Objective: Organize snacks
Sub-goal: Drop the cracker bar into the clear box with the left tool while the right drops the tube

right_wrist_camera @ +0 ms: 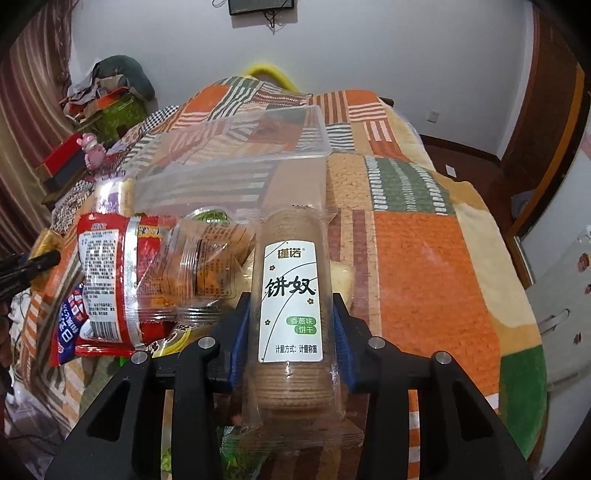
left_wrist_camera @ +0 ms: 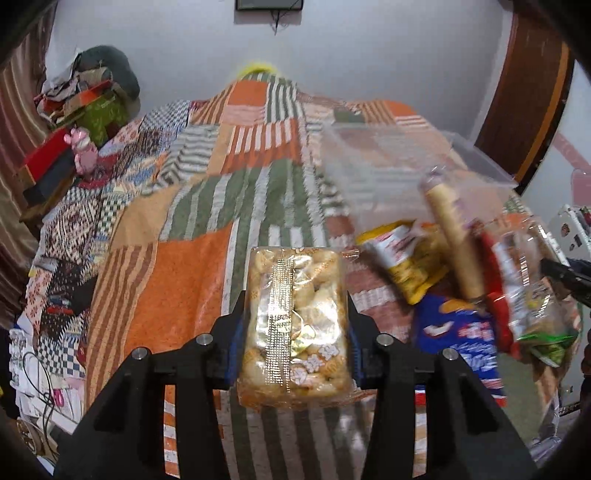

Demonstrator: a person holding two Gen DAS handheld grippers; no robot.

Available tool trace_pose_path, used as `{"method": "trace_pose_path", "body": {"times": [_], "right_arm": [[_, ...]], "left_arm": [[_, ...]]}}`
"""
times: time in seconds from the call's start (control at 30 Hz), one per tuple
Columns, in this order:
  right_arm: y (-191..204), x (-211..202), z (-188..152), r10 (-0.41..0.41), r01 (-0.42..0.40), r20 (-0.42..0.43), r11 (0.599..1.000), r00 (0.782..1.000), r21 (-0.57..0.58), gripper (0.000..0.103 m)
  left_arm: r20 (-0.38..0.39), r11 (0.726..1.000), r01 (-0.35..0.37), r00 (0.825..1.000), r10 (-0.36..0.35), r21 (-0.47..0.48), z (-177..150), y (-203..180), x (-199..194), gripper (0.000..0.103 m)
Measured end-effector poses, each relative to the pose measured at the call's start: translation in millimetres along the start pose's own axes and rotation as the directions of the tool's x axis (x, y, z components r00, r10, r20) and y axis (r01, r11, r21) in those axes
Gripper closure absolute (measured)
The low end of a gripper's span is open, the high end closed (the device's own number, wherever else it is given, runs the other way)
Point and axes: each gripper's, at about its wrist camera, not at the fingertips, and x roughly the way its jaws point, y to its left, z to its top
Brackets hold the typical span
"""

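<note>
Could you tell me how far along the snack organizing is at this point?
Nothing looks stowed yet: the clear plastic bin appears empty. In hand: the left gripper clamps a puffed-snack pack, the right gripper a cracker sleeve. Left: the red-labelled pack and others on the bedspread.

A patchwork blanket point(left_wrist_camera: 192, 258) of orange, green and striped squares covers the bed. At about ten o'clock from its middle, a pink plush toy point(left_wrist_camera: 82, 149) sits at the bed's edge, beside a red box point(left_wrist_camera: 48, 157). Behind them, nearer eleven o'clock, a heap of clothes and cartons point(left_wrist_camera: 88, 88) leans on the pale wall point(left_wrist_camera: 369, 55). A striped curtain point(right_wrist_camera: 33, 96) hangs at nine o'clock. At twelve o'clock a dark frame point(right_wrist_camera: 261, 5) is mounted high on the wall, a cord dangling below it. A brown wooden door point(left_wrist_camera: 524, 107) stands at two o'clock. A yellow curved object point(right_wrist_camera: 267, 72) peeks over the bed's far end.
</note>
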Motion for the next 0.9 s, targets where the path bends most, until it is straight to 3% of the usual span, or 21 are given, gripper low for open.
{"method": "trace_pose_path", "body": {"times": [0.47,0.9], "right_arm": [[-4,-35,43,0.039,-0.036,0.16,0.999,0.986,-0.022,0.067],[6,-12,98,0.062,-0.053,0.22,0.997,0.974,-0.048,0.066]], "left_arm": [[0.125,0.996,0.058,0.99,-0.066,0.068,51,-48,-30,0.059],[0.135,0.994,0.081,0.987,-0.09,0.069,104,-62,4,0.059]]}}
